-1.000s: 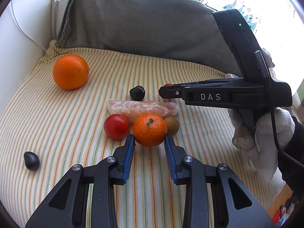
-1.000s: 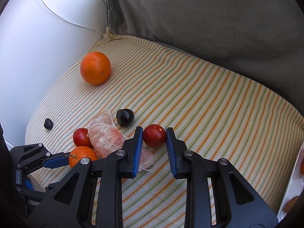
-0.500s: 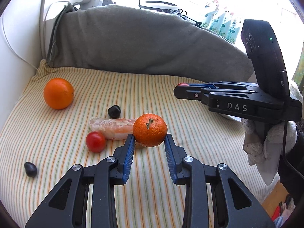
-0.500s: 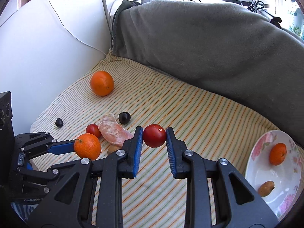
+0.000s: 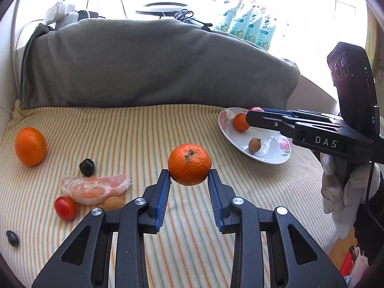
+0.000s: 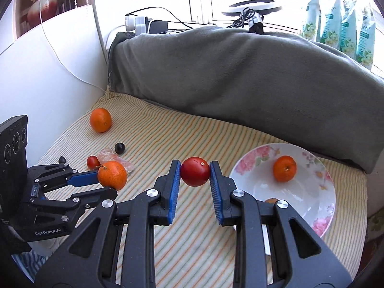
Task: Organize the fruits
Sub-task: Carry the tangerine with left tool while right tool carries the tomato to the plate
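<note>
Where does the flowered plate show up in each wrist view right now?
Left wrist view: flowered plate at right of centre, its far rim partly behind the right hand-held gripper.
Right wrist view: lower right, just right of the gripper's fingers.
Shared landmark: the small mandarin lying in it.

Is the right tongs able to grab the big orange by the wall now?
Probably not yet. The right tongs are already shut on a tomato, and the big orange lies far off on the striped cloth.
</note>
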Motion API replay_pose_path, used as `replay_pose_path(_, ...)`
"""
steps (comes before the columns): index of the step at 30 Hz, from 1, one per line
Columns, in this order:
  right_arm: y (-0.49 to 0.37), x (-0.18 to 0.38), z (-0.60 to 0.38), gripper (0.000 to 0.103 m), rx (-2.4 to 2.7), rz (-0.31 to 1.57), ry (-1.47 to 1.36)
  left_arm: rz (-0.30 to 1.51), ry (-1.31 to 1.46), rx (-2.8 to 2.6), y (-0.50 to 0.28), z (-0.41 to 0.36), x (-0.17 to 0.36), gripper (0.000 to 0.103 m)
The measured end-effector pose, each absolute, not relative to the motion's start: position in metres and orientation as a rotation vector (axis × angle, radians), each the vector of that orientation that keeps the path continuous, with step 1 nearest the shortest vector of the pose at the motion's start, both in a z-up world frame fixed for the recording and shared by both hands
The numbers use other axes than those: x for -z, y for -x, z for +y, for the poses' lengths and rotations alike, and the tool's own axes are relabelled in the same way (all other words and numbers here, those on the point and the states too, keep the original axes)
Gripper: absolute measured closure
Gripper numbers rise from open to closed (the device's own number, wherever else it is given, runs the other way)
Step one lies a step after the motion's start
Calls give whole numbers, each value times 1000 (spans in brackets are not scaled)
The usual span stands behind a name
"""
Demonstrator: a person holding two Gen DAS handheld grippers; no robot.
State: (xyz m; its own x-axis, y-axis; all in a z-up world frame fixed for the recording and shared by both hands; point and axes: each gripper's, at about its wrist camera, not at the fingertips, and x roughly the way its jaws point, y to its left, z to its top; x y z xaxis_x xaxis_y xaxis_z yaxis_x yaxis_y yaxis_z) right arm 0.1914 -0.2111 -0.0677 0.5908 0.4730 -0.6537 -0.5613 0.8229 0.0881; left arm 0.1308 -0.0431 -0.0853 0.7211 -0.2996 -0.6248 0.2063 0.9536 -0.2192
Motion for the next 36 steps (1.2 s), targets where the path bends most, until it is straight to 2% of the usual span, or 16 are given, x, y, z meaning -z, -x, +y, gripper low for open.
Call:
replay_pose_path(20, -218, 100, -339, 77, -362, 796, 4, 758, 80, 406, -200, -128, 84, 72)
replay_pose_path(36, -224, 117, -345, 77, -348, 822, 7, 804, 42, 431, -214, -160, 94, 72)
